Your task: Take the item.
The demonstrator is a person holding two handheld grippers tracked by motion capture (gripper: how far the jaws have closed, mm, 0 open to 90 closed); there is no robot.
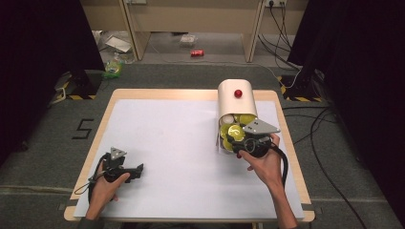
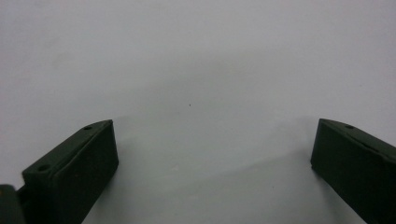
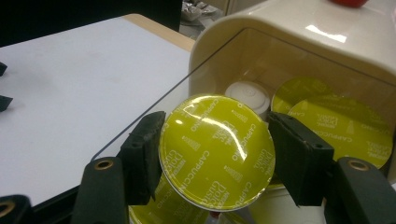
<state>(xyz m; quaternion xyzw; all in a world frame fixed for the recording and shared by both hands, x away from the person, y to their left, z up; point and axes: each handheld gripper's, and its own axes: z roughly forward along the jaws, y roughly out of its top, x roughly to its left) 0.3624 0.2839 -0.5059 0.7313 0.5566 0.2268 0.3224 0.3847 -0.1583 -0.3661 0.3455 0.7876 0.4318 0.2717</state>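
Starting with the big stuff: the worktop point(image 1: 157, 138) is a pale board with a white sheet over it, and most of it is bare. On its far right side lies a cream dispenser bin point(image 1: 237, 100) with a red knob point(image 1: 238, 93) on top, tipped so its open mouth faces the person, probably so the capsules inside are easy to reach from the front. A clear front panel point(image 3: 140, 121) juts out at the mouth and seems to keep the pile from spilling onto the sheet.

Inside sit several yellow-lidded coffee capsules point(image 3: 345, 126) and one white one point(image 3: 248, 95), stacked loosely against each other.

The right hand-held gripper point(image 3: 215, 151) is right at that mouth and is closed on one yellow cappuccino capsule point(image 3: 217, 149), a jaw pressing each side of its rim, foil lid facing the camera. Grabbing it by the rim looks sensible, since the lid is thin and the body tapers. So the capsule is in the jaws, just at the bin's opening, above the others. It looks like it's about to be drawn out.

The left hand-held gripper point(image 1: 138, 169) rests low on the near left of the worktop, well apart from the bin, jaws spread wide with nothing between them, apparently just parked out of the way.
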